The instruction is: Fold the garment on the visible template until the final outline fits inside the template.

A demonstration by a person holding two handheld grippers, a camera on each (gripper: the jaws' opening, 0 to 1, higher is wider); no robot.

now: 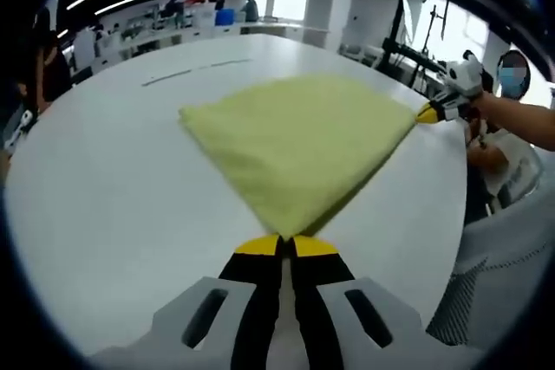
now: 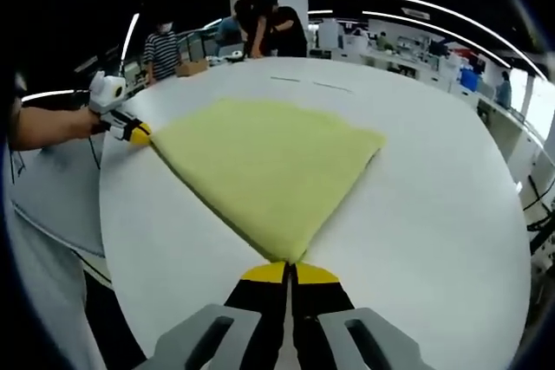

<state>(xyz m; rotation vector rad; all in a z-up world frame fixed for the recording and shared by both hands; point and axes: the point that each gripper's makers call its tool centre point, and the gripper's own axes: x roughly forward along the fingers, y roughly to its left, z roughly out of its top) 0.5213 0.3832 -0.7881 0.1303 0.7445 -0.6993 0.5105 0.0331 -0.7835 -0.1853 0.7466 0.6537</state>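
Yellow garment (image 1: 299, 149) corners hidden in both clamped grippers (image 1: 287, 244) (image 2: 290, 271)

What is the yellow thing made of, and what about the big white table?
The yellow garment looks like soft, thick cloth, maybe fleece or towelling: its surface is matte and slightly fuzzy, and the folded edges look plump. The white table seems a hard, smooth board, perhaps laminate or painted wood; it is even and faintly glossy. Its exact material cannot be told.
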